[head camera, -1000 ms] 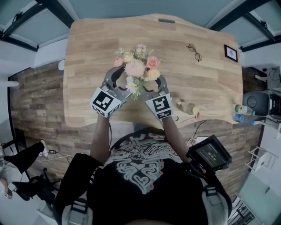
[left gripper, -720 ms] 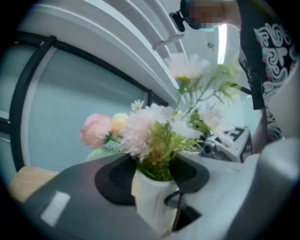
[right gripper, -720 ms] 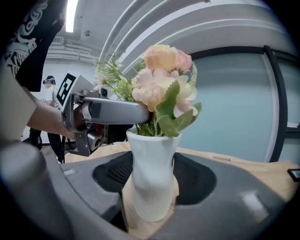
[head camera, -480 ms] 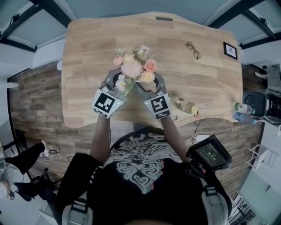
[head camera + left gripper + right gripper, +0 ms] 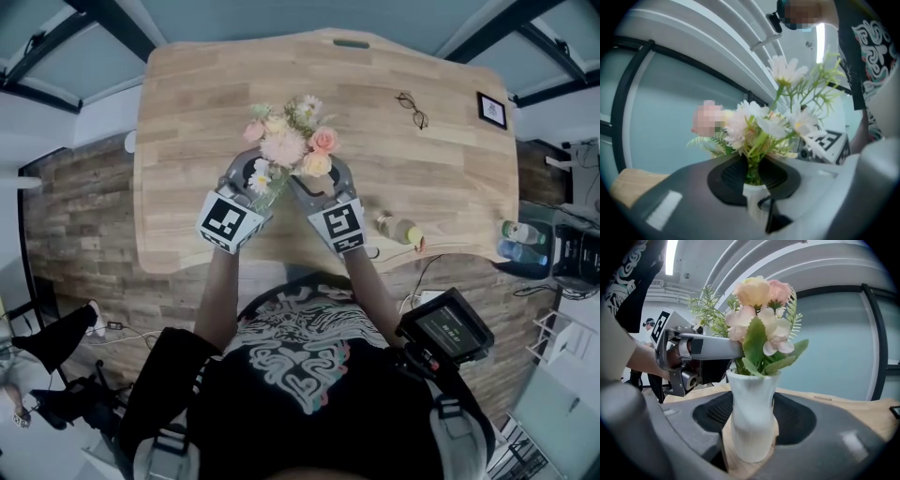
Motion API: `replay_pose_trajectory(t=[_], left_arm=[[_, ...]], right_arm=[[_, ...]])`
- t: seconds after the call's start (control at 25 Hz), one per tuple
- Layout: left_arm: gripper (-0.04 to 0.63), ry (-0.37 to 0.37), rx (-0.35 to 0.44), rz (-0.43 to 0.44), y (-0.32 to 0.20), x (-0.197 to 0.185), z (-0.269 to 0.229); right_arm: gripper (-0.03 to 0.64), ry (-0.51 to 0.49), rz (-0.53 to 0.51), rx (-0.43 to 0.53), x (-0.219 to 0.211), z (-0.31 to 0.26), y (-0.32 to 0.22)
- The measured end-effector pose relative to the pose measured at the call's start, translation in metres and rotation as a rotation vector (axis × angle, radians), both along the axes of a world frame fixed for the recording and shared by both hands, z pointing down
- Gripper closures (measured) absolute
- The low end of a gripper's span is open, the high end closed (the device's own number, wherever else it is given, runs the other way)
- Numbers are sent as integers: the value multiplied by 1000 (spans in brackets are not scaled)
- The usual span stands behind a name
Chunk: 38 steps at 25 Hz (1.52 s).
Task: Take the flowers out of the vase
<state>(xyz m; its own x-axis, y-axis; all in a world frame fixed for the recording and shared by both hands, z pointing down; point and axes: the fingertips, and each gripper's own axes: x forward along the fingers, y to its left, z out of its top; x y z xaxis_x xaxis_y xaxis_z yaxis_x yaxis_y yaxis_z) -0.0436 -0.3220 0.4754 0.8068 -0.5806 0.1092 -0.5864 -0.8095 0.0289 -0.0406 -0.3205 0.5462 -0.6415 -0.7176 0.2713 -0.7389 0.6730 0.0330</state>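
Observation:
A bunch of pink, peach and white flowers stands in a white vase on the wooden table. In the head view the blooms hide the vase. My right gripper is shut on the vase's body, one pad on each side. My left gripper has just been closing and now pinches the green stems right above the vase's rim. From the right gripper view, the left gripper reaches in level at the stems. Both grippers meet under the bunch.
A pair of glasses and a small framed picture lie at the table's far right. A small bottle lies near the front edge by my right arm. More bottles stand off the table's right end.
The left gripper's jaws, wide apart beside the bunch a second ago, have closed onto the stems. The right gripper and the vase have kept still.

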Motion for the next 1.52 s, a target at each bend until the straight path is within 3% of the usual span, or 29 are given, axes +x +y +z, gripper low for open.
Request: replay_pose_trajectory(t=[0.6,1.0,1.36,1.52], left_arm=[[555,-26,84,-12,9,10,-31],[564,34,86,-46,5,11,-56],[568,196,101,-87,-1,-11,-101],[568,210,130,-97,-2,-13,-123]], right_arm=[[351,8,1,-11,10,2,5],[353,7,6,-15,15,2,6],[353,11,7,-28,13,4,10],[353,9,11,-23,13,3,12]])
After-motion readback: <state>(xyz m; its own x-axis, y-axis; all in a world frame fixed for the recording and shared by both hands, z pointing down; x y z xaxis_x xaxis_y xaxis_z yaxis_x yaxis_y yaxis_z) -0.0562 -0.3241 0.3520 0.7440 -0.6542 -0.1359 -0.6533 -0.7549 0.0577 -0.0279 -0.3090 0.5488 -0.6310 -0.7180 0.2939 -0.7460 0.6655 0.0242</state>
